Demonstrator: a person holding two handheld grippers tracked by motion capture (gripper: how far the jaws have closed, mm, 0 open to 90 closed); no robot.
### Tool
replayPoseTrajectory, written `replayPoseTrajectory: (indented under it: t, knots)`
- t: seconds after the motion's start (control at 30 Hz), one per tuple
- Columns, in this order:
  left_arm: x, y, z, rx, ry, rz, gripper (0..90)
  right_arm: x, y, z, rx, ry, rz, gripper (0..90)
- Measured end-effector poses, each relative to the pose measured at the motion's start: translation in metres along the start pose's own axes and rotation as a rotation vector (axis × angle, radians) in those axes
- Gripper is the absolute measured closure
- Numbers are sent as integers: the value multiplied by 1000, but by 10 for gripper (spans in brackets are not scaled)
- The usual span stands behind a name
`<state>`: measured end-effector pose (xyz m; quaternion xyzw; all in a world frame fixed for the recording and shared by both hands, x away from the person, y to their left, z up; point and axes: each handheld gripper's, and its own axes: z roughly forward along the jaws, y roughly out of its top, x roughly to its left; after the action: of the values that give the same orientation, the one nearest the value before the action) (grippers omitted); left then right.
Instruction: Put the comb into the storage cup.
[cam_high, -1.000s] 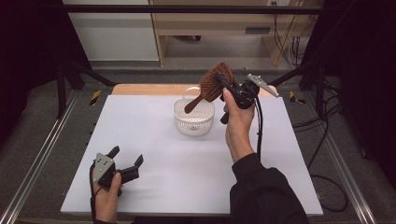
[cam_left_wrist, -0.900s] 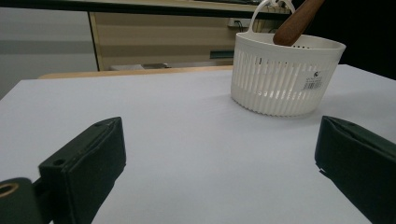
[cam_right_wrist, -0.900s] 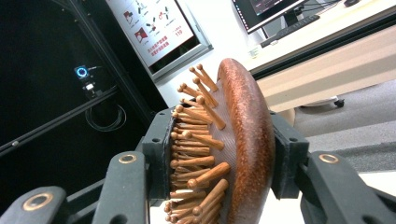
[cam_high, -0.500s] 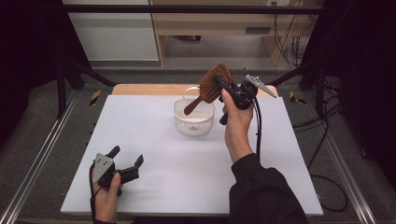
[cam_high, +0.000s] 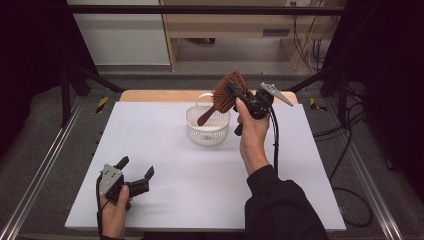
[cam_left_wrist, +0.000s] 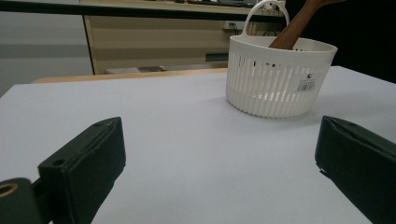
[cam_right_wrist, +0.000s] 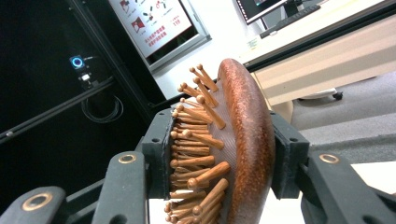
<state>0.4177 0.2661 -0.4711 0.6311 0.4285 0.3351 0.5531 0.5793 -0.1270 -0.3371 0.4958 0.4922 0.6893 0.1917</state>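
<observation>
Right tongs (cam_high: 239, 96): clenched on the wooden hairbrush (cam_high: 227, 92) head.
Brush axis: tilted, handle end pointed down into the white basket (cam_high: 207, 127).
Left tongs (cam_high: 136, 170): released, rested on the tabletop (cam_high: 165, 165).

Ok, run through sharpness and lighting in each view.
High view: evenly lit white table, dark surrounds, slightly soft. Left gripper view: white slotted plastic basket sharp, near black jaws blurred. Right gripper view: brown wooden hairbrush in the right hand-held gripper crisp, background dim at left.
</observation>
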Motion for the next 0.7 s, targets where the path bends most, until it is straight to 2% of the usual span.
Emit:
replayPoseTrajectory:
  t: [0.27,0.7]
  knots:
    - [0,0,0,2,-8,8,19,-4,-9,2,8,-2,15,512]
    - [-1,0,0,4,-11,9,19,-3,-16,7,24,2,11,512]
